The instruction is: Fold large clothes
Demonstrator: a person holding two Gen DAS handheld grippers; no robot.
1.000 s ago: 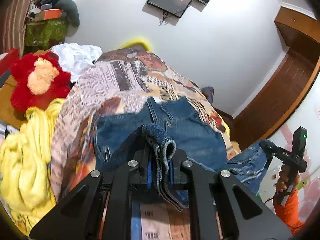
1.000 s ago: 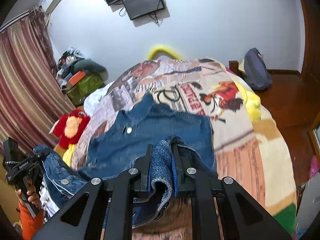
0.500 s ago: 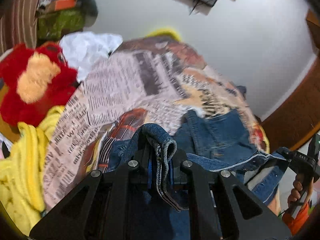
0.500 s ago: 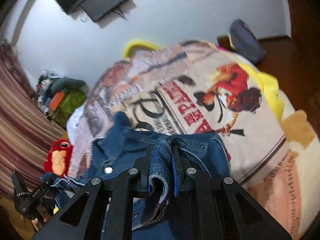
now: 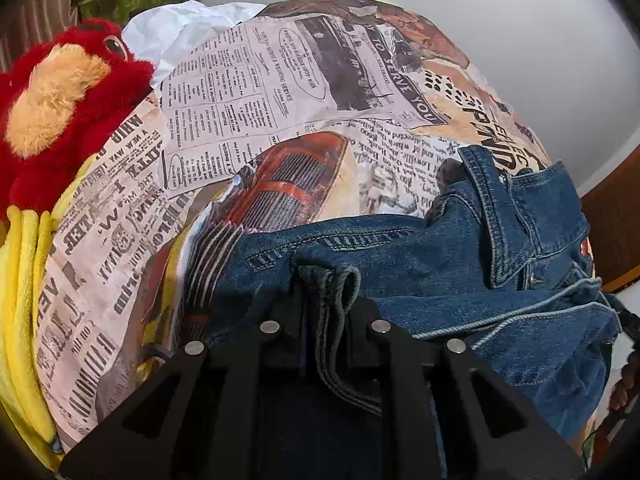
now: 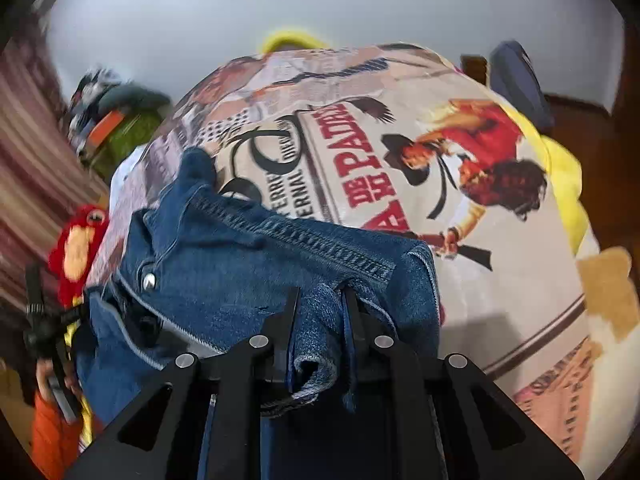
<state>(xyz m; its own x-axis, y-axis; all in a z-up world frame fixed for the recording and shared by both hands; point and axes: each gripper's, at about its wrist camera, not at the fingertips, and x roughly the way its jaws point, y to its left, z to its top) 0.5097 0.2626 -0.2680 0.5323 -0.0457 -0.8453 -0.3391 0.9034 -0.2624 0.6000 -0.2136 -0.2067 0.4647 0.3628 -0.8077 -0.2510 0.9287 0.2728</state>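
Left tongs [image 5: 326,312] clenched on a bunched fold of the denim jacket [image 5: 460,256], low centre of frame. Right tongs [image 6: 318,320] grip another fold. The jacket lies across the printed bedspread [image 5: 248,92]; red plush toy [image 5: 52,92] at upper left.

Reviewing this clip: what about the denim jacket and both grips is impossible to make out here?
- Left wrist view: the denim jacket near hem is hidden under the left gripper frame.
- Left wrist view: the right gripper is cut off by the right edge.
- Right wrist view: motion blur smears the jacket's snap button and left side.
- Both views: sleeves are buried in folds.
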